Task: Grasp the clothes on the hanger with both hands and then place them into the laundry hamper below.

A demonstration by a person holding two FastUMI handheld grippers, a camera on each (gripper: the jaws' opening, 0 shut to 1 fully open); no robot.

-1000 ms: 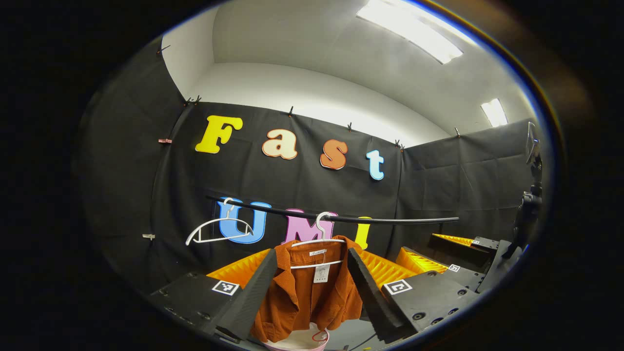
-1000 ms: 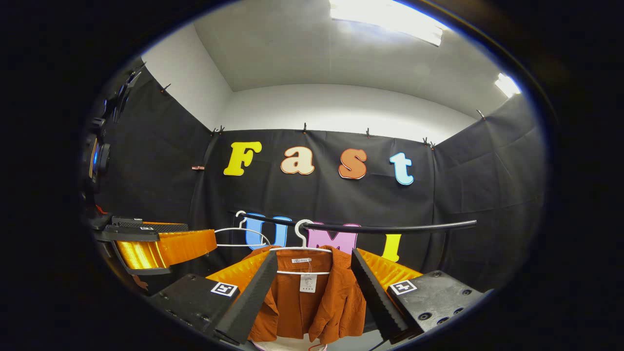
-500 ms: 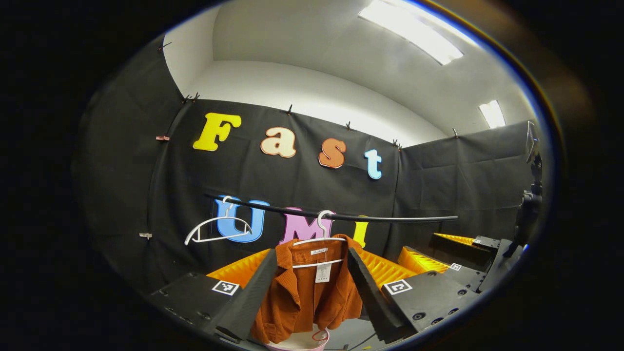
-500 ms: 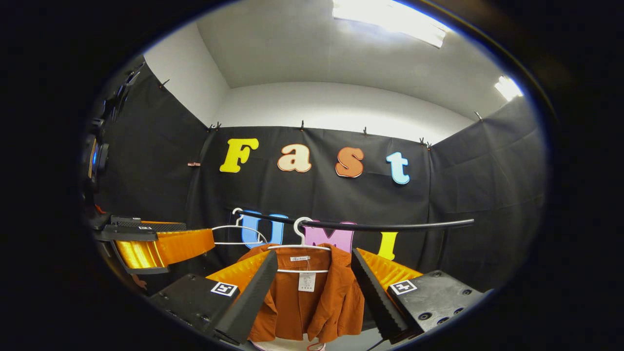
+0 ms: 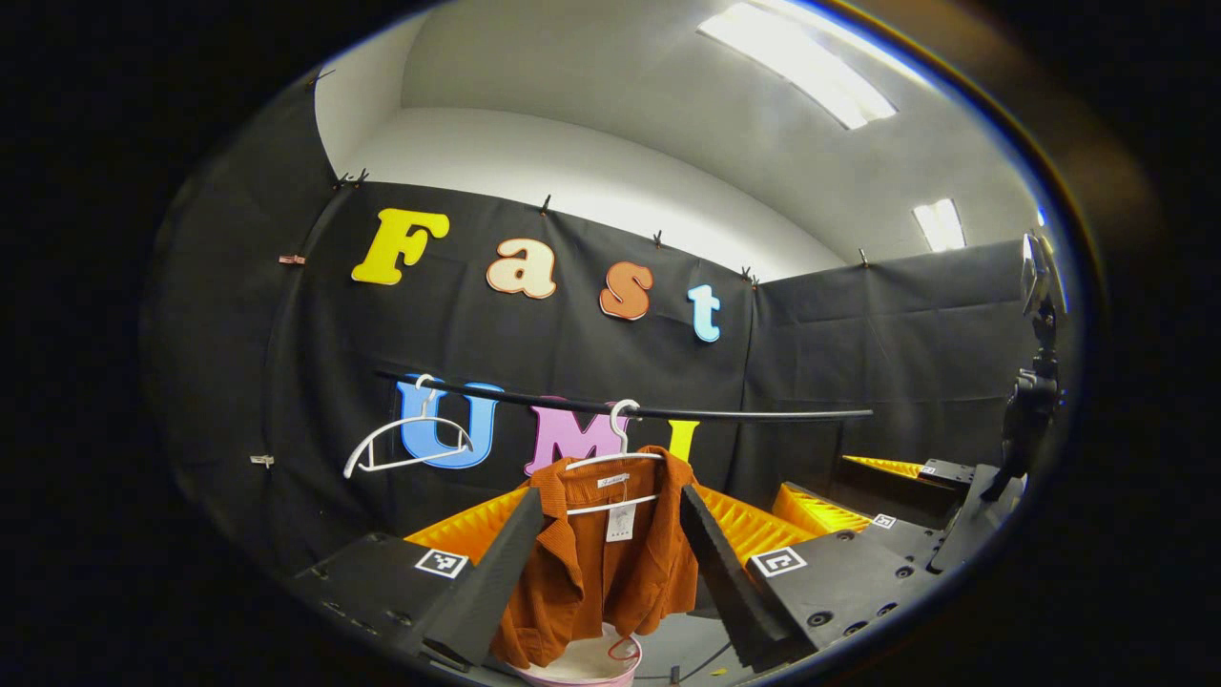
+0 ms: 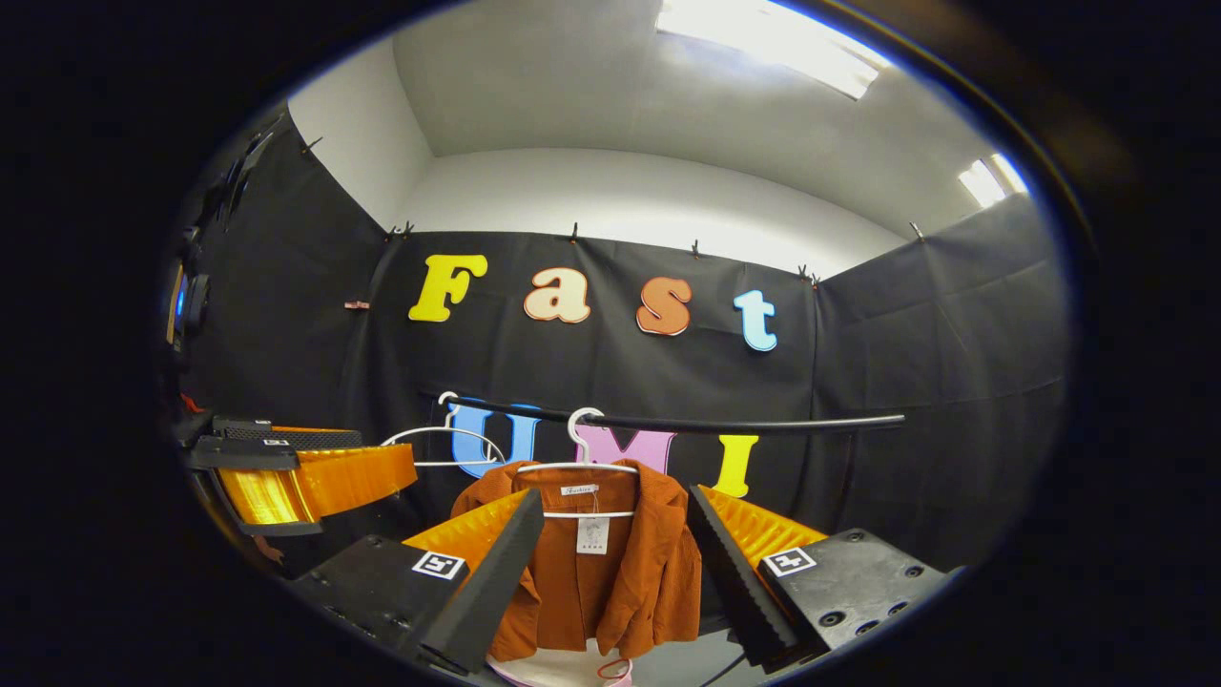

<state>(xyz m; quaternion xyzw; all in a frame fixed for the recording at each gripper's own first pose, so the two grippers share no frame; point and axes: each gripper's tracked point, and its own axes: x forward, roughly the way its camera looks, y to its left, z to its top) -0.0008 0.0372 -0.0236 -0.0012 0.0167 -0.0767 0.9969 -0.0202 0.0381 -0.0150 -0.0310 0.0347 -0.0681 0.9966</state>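
A rust-orange jacket (image 5: 596,558) (image 6: 596,572) hangs on a white hanger (image 5: 615,460) (image 6: 577,468) from a black rail (image 5: 744,414) (image 6: 763,425). Below it shows the rim of a pink-and-white laundry hamper (image 5: 582,666) (image 6: 563,665). My left gripper (image 5: 610,494) is open, and the jacket shows farther off between its fingers, untouched. My right gripper (image 6: 614,494) is open too, facing the jacket from a little way back. The right gripper (image 5: 887,496) appears at the right of the left gripper view, and the left gripper (image 6: 296,477) at the left of the right gripper view.
An empty white hanger (image 5: 401,444) (image 6: 444,448) hangs on the rail left of the jacket. A camera on a stand (image 5: 1035,410) is at the right booth wall. Another mounted device (image 6: 186,305) is on the left wall.
Both views have shifted slightly: rail, hangers and jacket now sit a little higher and more to the left, and more of the hamper rim shows. Both grippers stay open.
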